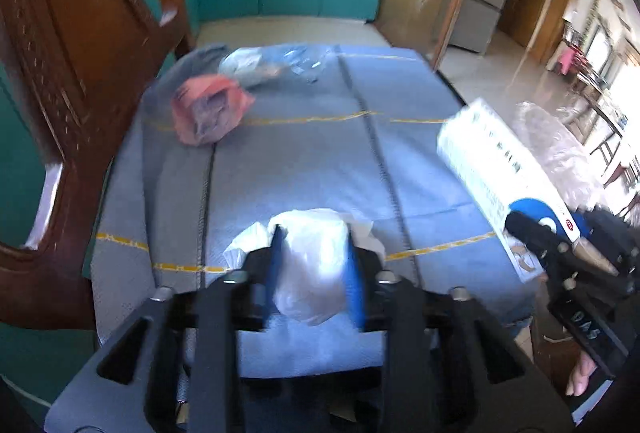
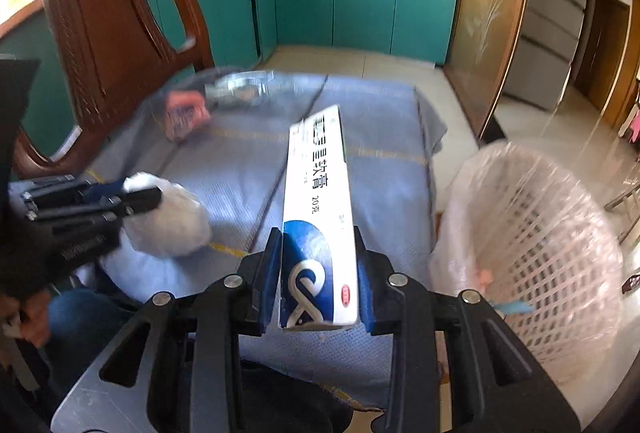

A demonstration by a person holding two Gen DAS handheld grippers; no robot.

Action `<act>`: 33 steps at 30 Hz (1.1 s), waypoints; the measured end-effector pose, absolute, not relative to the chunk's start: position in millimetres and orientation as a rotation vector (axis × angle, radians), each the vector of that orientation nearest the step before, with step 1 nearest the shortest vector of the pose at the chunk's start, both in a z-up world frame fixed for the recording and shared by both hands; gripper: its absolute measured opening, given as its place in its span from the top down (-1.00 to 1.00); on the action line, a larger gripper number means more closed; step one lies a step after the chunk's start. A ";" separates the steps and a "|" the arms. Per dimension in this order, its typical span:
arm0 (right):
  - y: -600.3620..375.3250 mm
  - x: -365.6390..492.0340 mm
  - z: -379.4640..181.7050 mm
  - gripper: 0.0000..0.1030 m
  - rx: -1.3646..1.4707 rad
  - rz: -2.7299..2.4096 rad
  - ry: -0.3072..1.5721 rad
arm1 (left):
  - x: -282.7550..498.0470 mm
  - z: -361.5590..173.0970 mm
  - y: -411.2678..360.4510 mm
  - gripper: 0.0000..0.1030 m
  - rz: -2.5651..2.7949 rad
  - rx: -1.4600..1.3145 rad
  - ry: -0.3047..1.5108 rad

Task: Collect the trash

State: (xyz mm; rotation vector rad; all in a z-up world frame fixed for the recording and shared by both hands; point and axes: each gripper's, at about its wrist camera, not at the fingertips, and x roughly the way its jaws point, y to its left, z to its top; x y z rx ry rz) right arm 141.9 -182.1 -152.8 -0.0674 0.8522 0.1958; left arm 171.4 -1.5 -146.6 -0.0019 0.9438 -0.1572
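Note:
My left gripper (image 1: 314, 245) is shut on a crumpled white plastic bag (image 1: 310, 265) held just above the blue cloth-covered table (image 1: 280, 161); the bag also shows in the right wrist view (image 2: 168, 225). My right gripper (image 2: 318, 253) is shut on a long white and blue carton (image 2: 318, 209), held lifted over the table's right part; the carton also shows in the left wrist view (image 1: 492, 169). A pink wrapper (image 1: 208, 109) and a clear plastic wrapper (image 1: 272, 63) lie at the table's far left. A white mesh bin (image 2: 532, 241) lined with clear plastic stands right of the table.
A carved wooden chair (image 1: 80, 45) stands against the table's left side. Teal cabinets (image 2: 320, 5) line the far wall. A glass panel in a wooden frame (image 2: 488, 33) and tiled floor lie to the right.

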 end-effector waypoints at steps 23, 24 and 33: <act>-162.5 186.7 -189.9 -0.21 -0.222 0.120 0.888 | 174.2 -158.6 -21.7 -0.42 -0.130 0.160 0.960; -162.3 186.8 -190.2 -0.22 -0.226 0.119 0.889 | 174.7 -158.9 -22.1 -0.42 -0.129 0.161 0.960; -159.3 189.1 -197.2 -0.24 -0.252 0.137 0.910 | 172.2 -159.1 -24.7 -0.31 -0.135 0.170 0.956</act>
